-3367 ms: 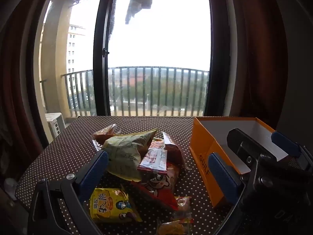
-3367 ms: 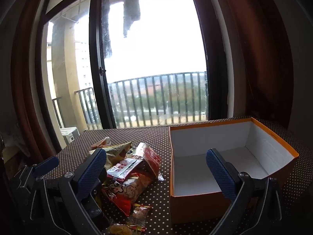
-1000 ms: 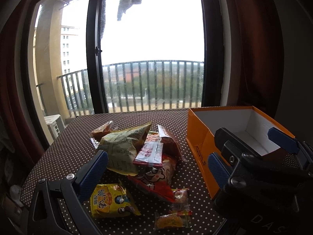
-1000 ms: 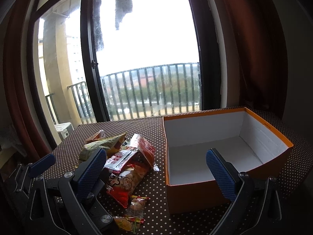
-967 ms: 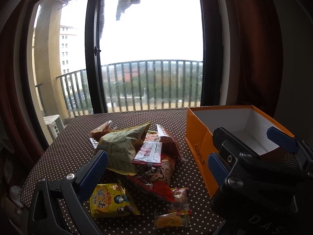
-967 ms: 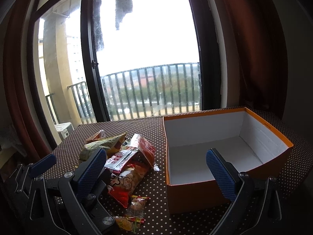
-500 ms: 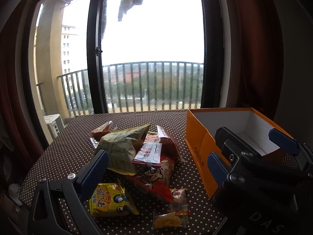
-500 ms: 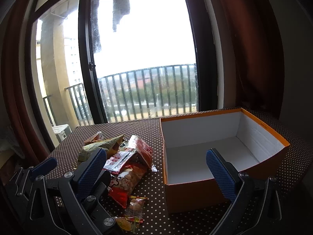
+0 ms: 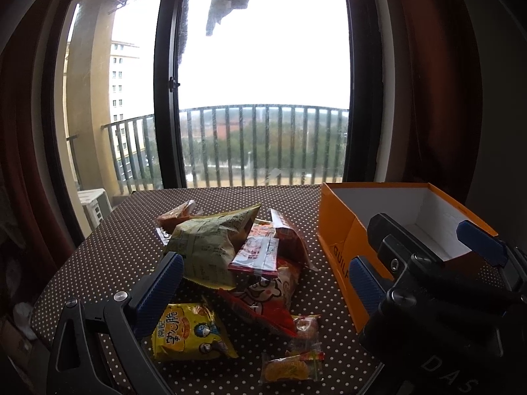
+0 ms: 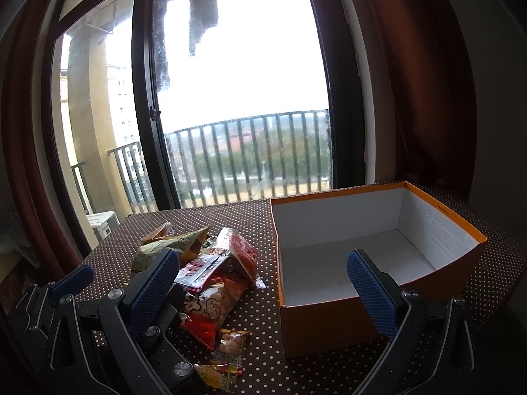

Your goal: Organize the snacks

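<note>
Only from left: yellow packet (image 9: 191, 337).

Both handheld grippers hover above the brown polka-dot table (image 9: 108, 240), blue-padded jaws spread wide and empty: the left gripper (image 9: 263, 283) left of the right gripper (image 10: 263, 279).

Blown-out window (image 9: 263, 49) backlight, dim interior

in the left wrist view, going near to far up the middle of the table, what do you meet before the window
small clear-wrapped yellow snack → yellow packet with the cartoon face → red cartoon bag → white and red flat packet → big green bag → small orange packet → bare dotted tablecloth → balcony railing
</note>
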### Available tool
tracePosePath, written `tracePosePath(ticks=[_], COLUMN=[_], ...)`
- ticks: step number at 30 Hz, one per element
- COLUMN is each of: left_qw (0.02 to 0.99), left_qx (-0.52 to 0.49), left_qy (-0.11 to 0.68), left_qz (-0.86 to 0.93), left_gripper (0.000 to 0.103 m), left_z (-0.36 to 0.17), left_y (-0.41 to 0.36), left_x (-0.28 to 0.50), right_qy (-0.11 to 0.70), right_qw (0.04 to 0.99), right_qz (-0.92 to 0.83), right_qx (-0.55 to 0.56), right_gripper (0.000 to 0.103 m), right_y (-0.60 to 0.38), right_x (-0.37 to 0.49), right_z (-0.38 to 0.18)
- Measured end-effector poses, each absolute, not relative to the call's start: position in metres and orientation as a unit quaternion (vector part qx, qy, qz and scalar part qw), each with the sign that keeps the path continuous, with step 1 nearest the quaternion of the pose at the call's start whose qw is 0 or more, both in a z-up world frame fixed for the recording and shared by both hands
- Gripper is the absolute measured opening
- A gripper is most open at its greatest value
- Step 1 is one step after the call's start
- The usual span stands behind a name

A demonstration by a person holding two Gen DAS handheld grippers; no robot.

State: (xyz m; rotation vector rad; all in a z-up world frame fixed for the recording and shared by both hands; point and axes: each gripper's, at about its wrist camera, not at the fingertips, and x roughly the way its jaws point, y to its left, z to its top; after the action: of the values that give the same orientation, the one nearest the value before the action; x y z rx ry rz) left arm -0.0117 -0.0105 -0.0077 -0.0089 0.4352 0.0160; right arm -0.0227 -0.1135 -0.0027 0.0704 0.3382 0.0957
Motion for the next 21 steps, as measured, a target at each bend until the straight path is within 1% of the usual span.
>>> tracePosePath(ticks=[7,14,21], left_qw=[0.973,0.976,0.969], left_qx=[0.001,0.009,0.007], left_qy=[0.23,0.216,0.247], left_qz=[0.014,0.025,0.022], left_gripper=[0.101,0.101,0.101], left_z=[-0.03,-0.052,-0.078], left_y=[-0.003,0.004,0.013], left_x=[-0.013,-0.023,-0.024], right_qy=[0.182,0.177,0.193], right_qw=[0.98,0.982,0.978], right_qz=[0.063,0.063,0.067], right_qx=[0.041,0.033,0.042], right_gripper=[0.103,0.103,0.103], right_y=[-0.104,-0.092,-0.084], right_x=[-0.019,-0.021,-0.018], right_z=[-0.026,-0.048,-0.078])
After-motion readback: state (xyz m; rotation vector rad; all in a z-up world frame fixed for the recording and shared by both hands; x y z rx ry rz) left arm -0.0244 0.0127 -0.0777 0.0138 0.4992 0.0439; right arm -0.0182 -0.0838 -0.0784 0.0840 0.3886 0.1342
